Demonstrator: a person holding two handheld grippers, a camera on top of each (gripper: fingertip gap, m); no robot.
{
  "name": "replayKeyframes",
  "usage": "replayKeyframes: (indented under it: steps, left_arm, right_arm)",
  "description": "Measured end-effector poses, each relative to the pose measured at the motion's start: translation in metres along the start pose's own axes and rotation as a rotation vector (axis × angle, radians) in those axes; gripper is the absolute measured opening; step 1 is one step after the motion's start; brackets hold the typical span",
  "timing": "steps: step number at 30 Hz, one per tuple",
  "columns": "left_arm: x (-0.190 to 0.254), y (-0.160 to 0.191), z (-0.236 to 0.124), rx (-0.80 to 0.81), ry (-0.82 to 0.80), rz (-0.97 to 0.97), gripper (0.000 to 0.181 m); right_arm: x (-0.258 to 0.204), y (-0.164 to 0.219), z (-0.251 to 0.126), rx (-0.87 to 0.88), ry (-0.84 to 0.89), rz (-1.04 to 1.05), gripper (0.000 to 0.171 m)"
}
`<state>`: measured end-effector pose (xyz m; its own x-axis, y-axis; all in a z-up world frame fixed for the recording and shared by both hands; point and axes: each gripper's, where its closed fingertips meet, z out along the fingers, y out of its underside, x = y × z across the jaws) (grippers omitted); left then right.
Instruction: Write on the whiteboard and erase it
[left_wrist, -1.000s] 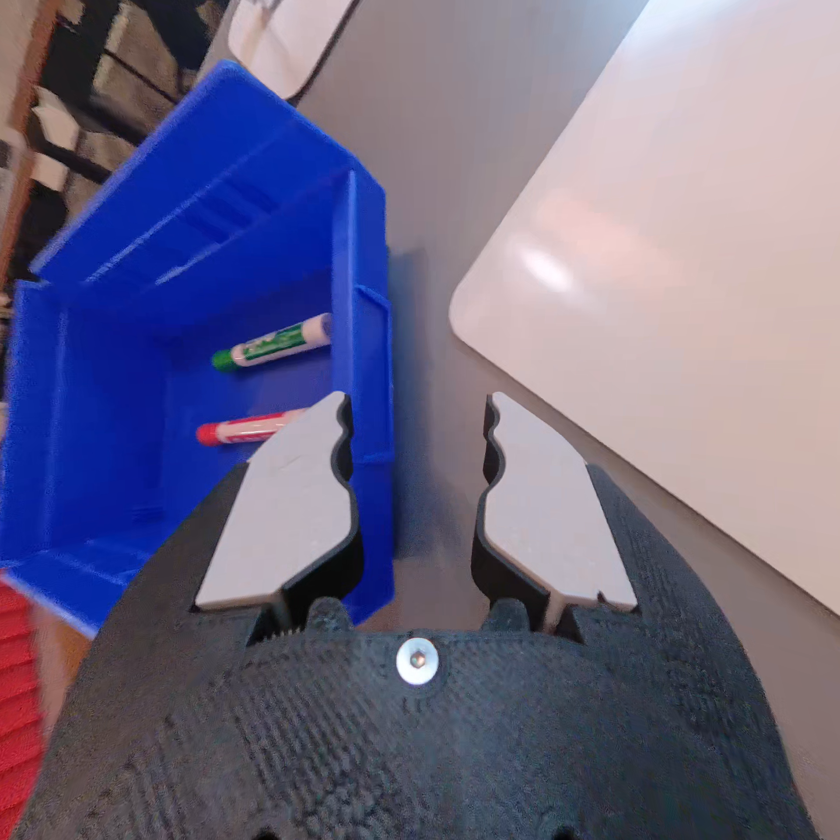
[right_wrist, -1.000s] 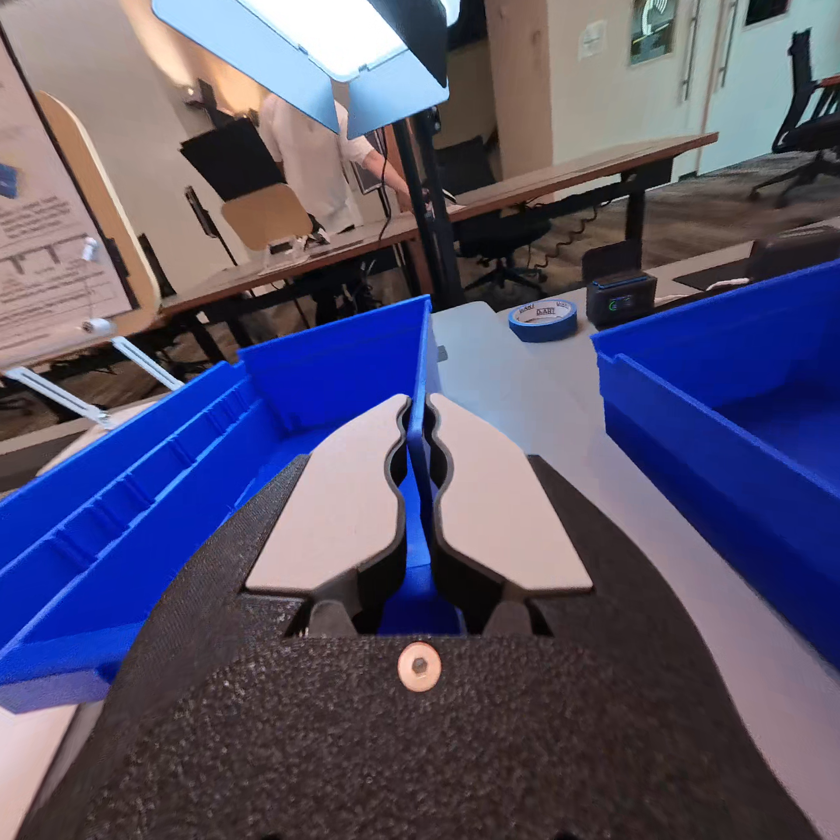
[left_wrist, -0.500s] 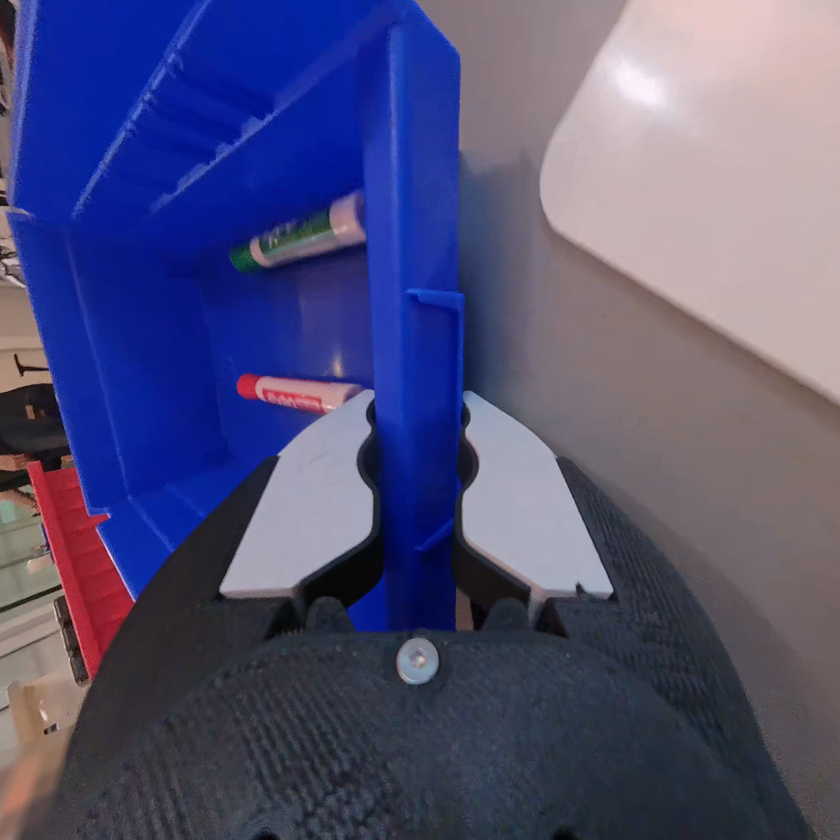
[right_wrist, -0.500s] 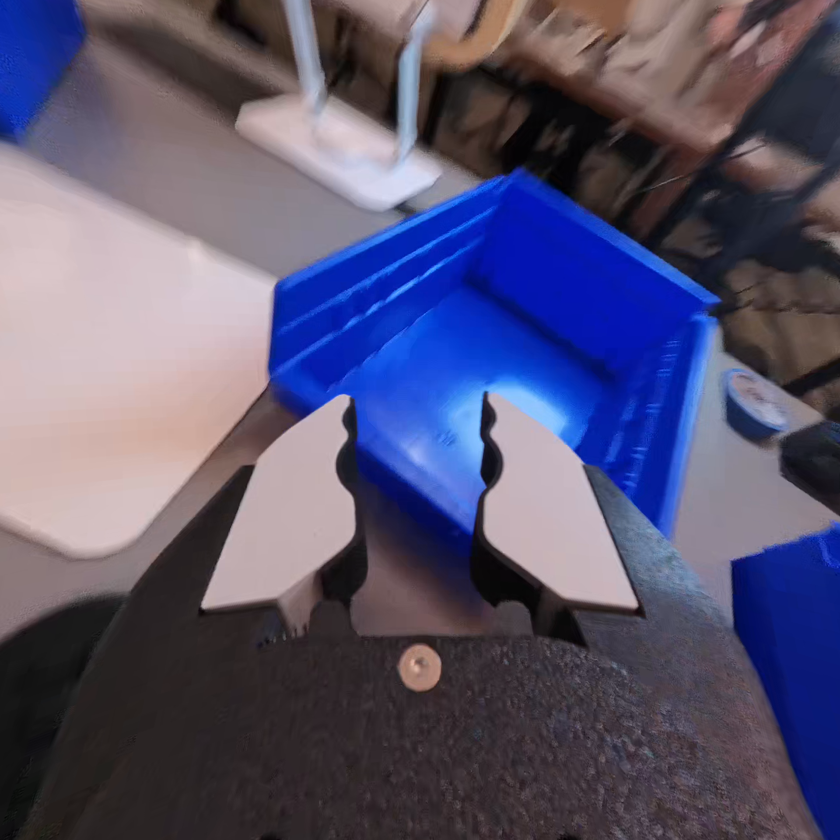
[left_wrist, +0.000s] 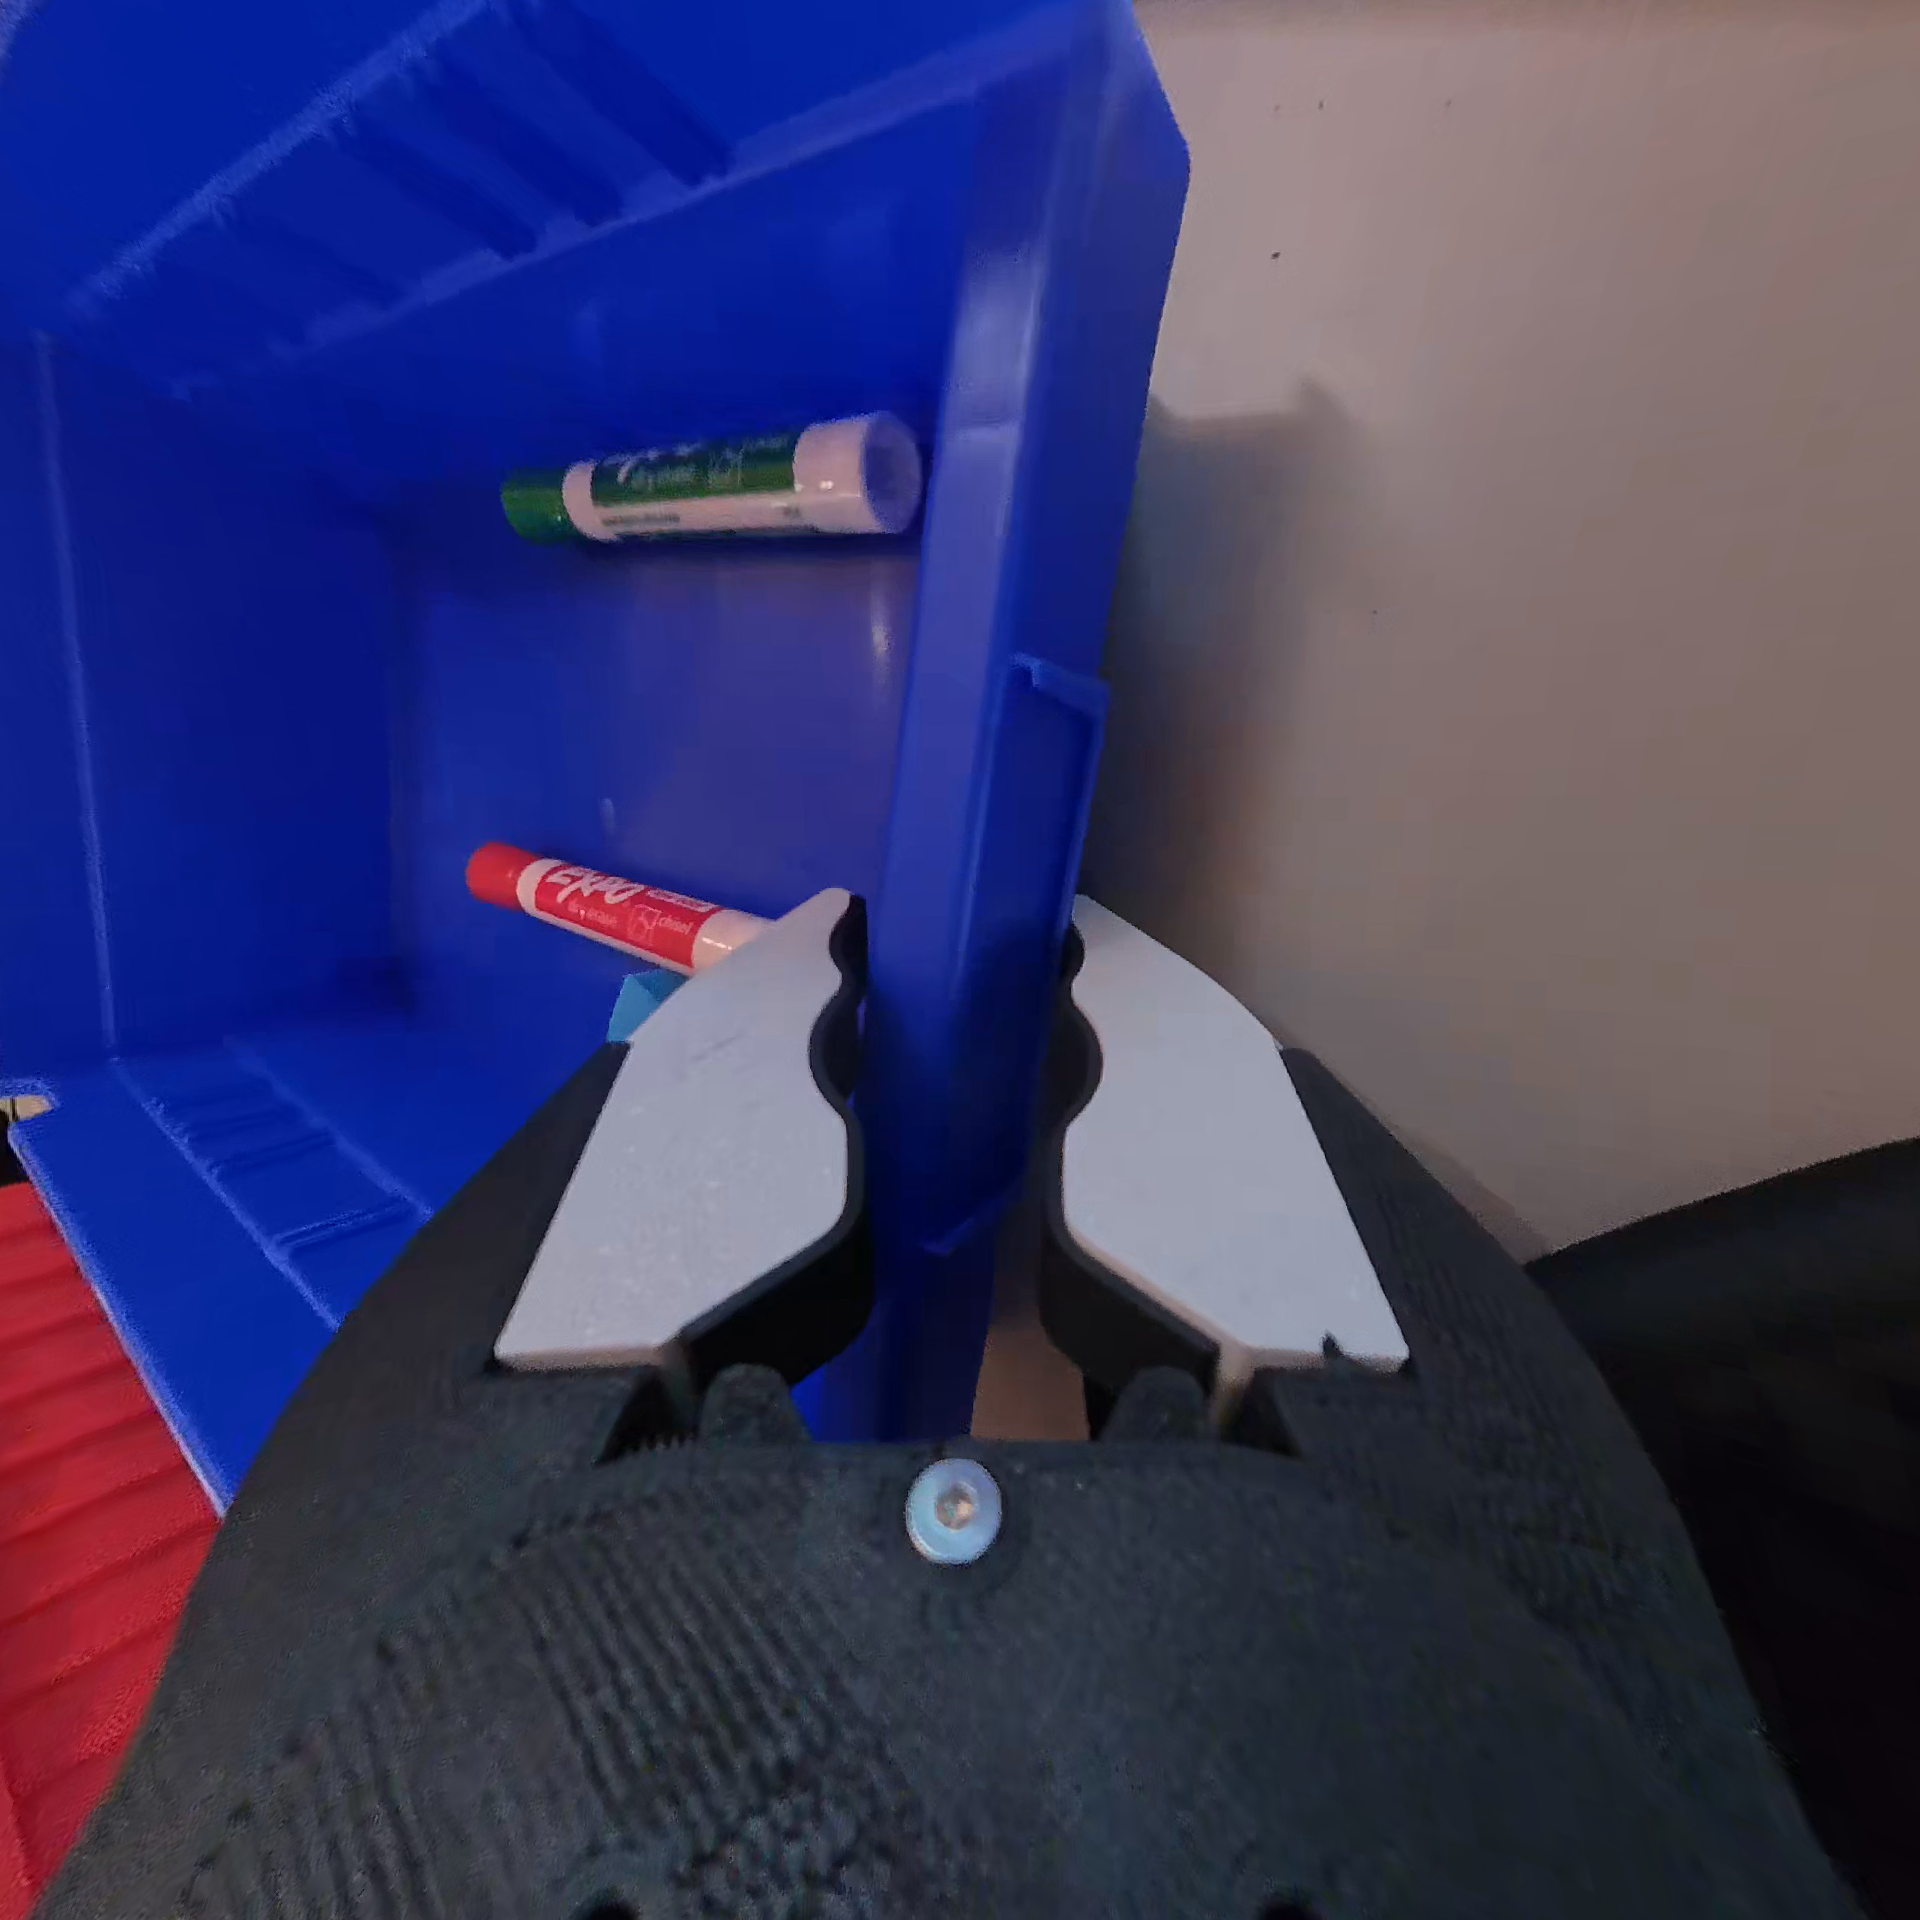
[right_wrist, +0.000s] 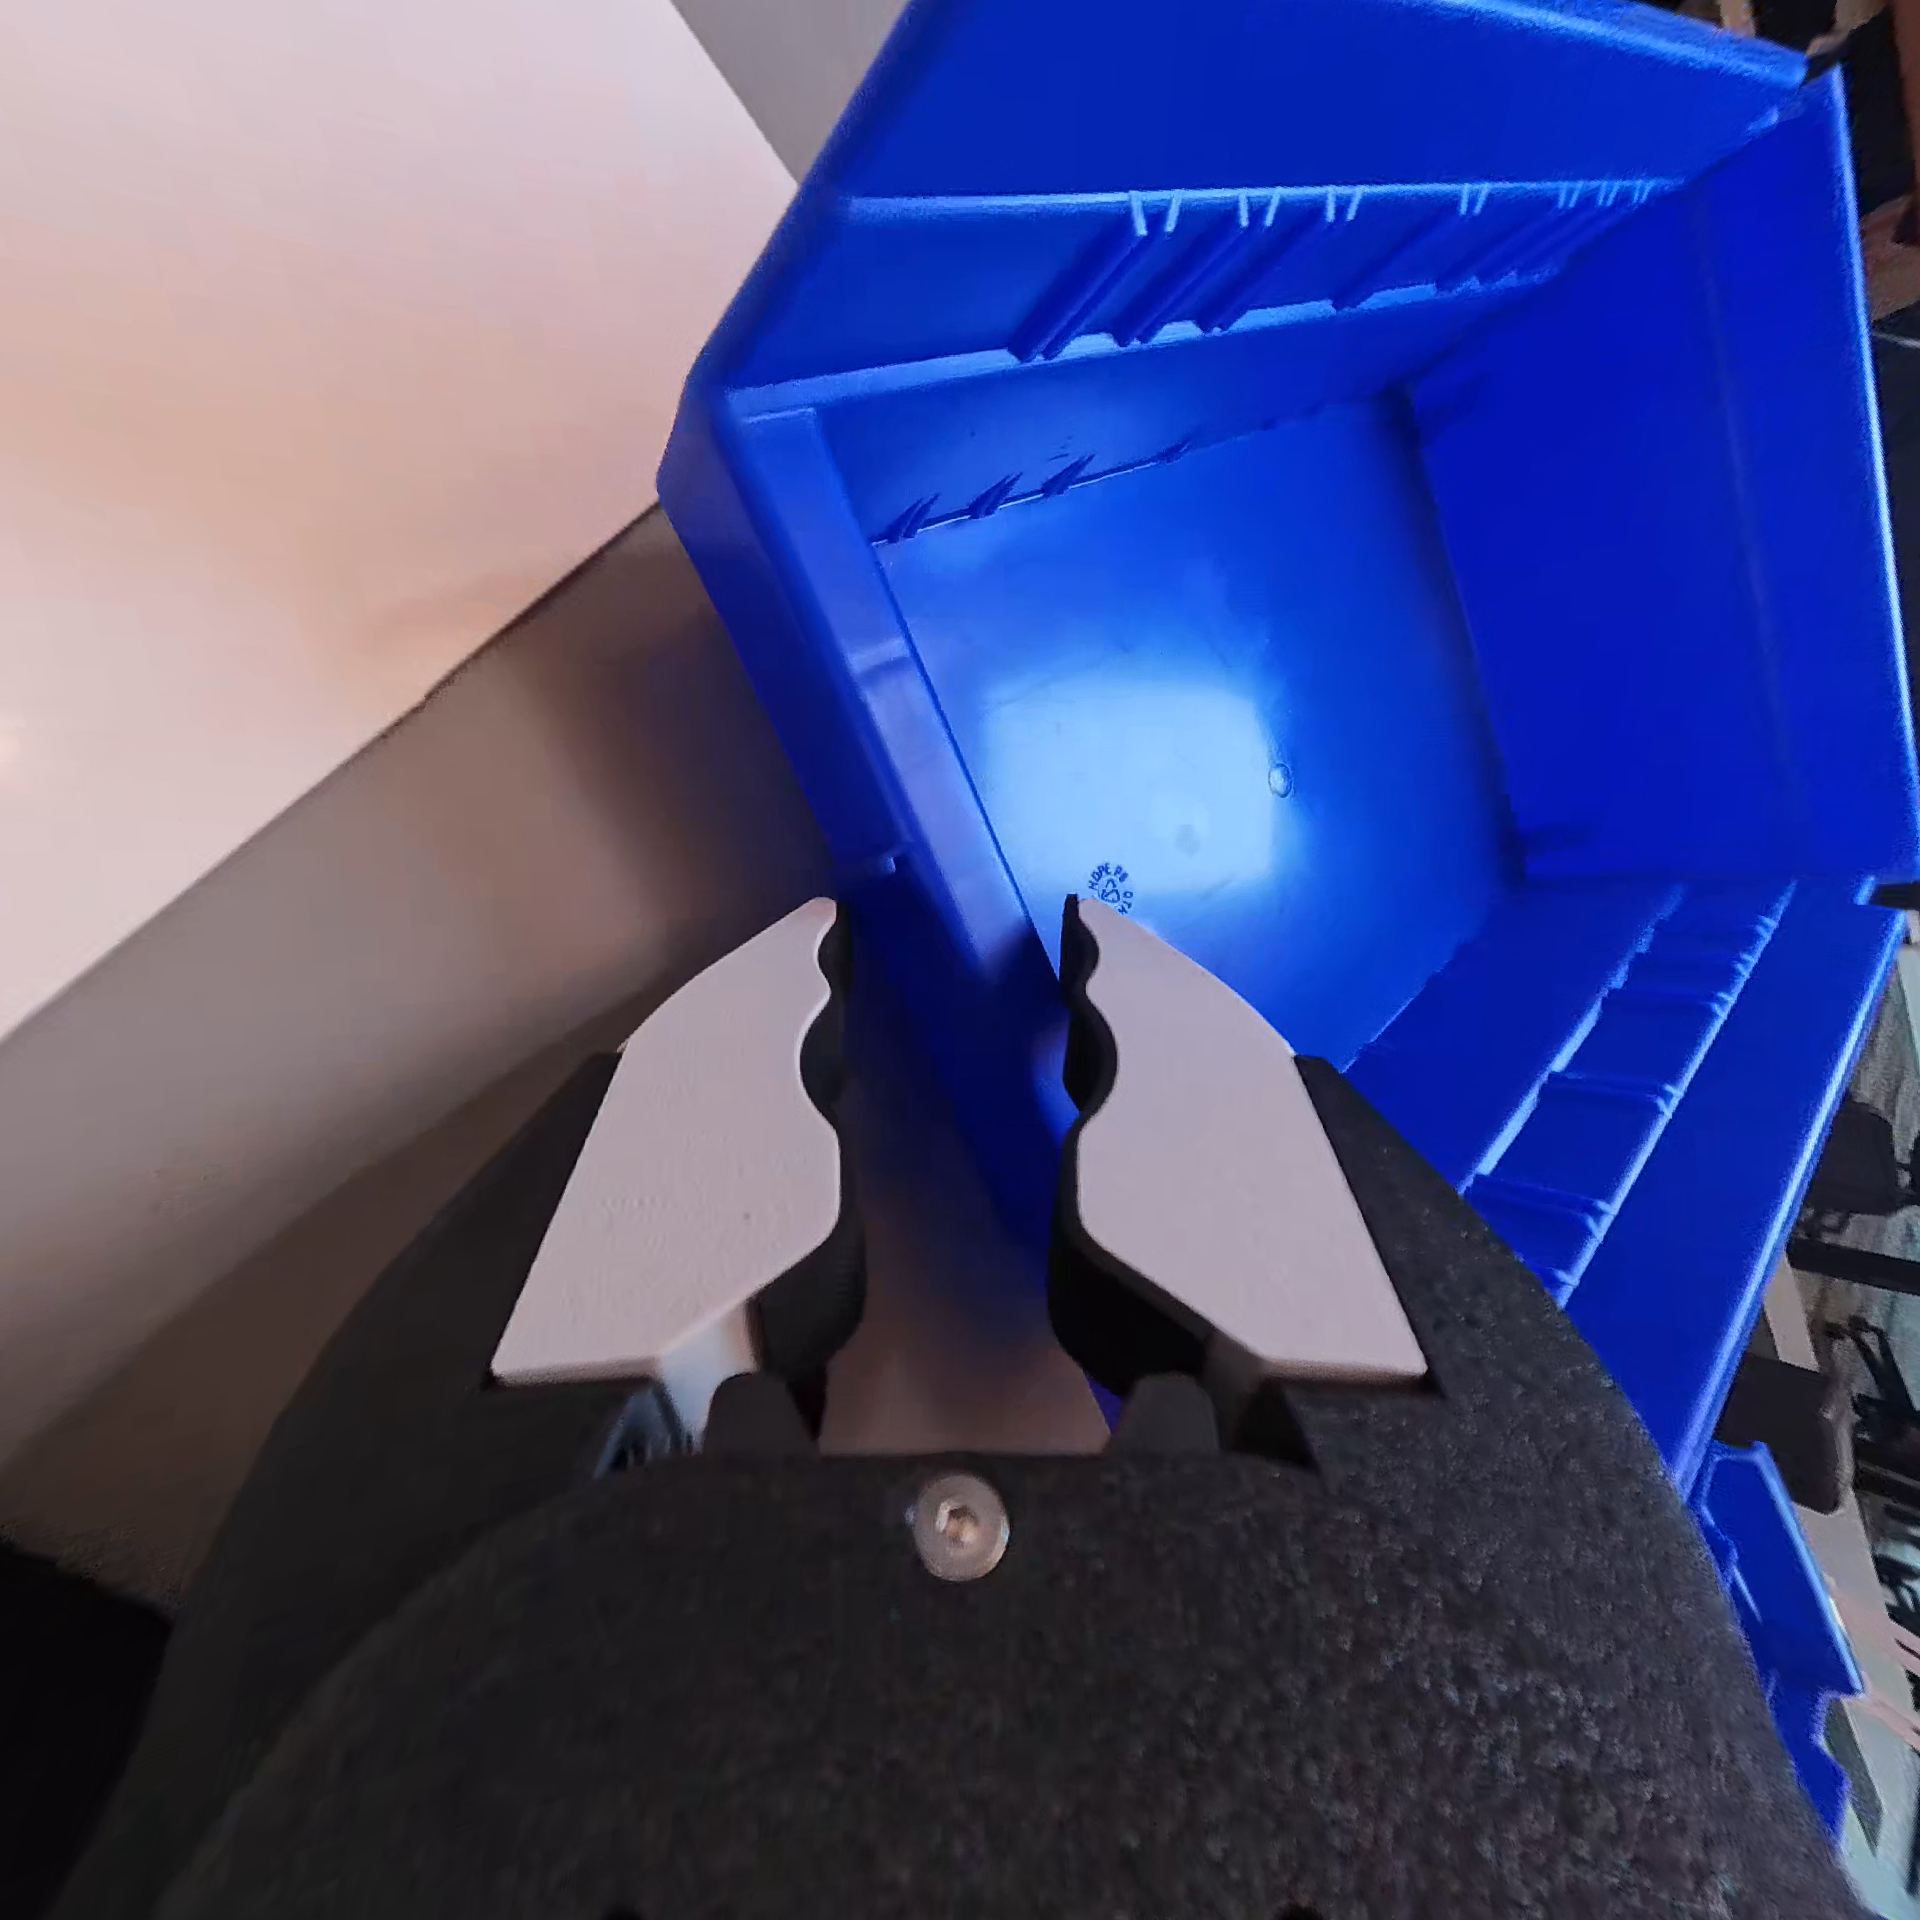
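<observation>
Left gripper (left_wrist: 961, 925) is clamped on the side wall of a blue bin (left_wrist: 997, 644), one finger inside, one outside, both pressed against the plastic. Two dry-erase markers lie on the floor of that bin: a green marker (left_wrist: 717, 480) at the far end with its butt against the gripped wall, and a red marker (left_wrist: 608, 906) nearer, its right end hidden behind the inside finger. A small light-blue block (left_wrist: 634, 1003) peeks out just under the red marker; can't tell what it is. Red ribbed plastic (left_wrist: 73, 1455) shows at the lower left, outside the bin. Grey worktop (left_wrist: 1507, 623) to the right of the wall.

Right gripper (right_wrist: 951, 920) straddles the near-left wall of a second blue bin (right_wrist: 1558, 623), narrow gap, left finger outside, right finger inside. Right finger sits against the wall; on the left side I can't tell if the pad touches, so can't confirm a firm grip. Nothing lies on the visible floor of this bin, just a bright glare patch.

Whiteboard (right_wrist: 312, 312) lies flat on the worktop, far left of the second bin, near its corner but apart from it. The visible part carries no marks.
</observation>
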<state>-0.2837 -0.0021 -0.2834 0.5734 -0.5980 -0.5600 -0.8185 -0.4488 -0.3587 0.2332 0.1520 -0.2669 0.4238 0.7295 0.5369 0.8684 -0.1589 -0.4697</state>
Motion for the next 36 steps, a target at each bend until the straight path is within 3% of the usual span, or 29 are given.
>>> replayKeyframes:
  steps: [8, 12, 21, 24, 28, 34, 36]
  left_arm:
    - [-0.010, -0.008, 0.012, 0.016, -0.005, 0.010, 0.033]
    - [-0.022, -0.008, 0.019, 0.035, -0.062, -0.015, 0.036]
    - [-0.025, -0.019, 0.004, 0.179, -0.034, -0.207, 0.051]
    - [-0.027, -0.020, 0.002, 0.169, -0.031, -0.219, 0.054]
    - [-0.028, -0.022, 0.006, 0.193, -0.021, -0.228, 0.046]
    - [-0.047, -0.025, 0.019, 0.163, -0.092, -0.221, 0.043]
    - [-0.051, -0.032, 0.009, 0.235, -0.091, -0.281, 0.044]
  right_arm:
    - [0.009, -0.024, 0.022, -0.028, 0.050, 0.014, 0.038]
    - [0.010, -0.037, 0.022, 0.079, 0.075, 0.106, 0.039]
    - [0.012, -0.098, -0.047, 0.499, -0.043, 0.365, 0.047]
    - [-0.002, -0.116, -0.062, 0.552, -0.082, 0.358, 0.047]
    - [-0.014, -0.115, -0.055, 0.528, -0.059, 0.301, 0.047]
    - [-0.026, -0.112, -0.040, 0.546, -0.143, 0.380, 0.047]
    - [-0.029, -0.112, -0.042, 0.560, -0.139, 0.377, 0.047]
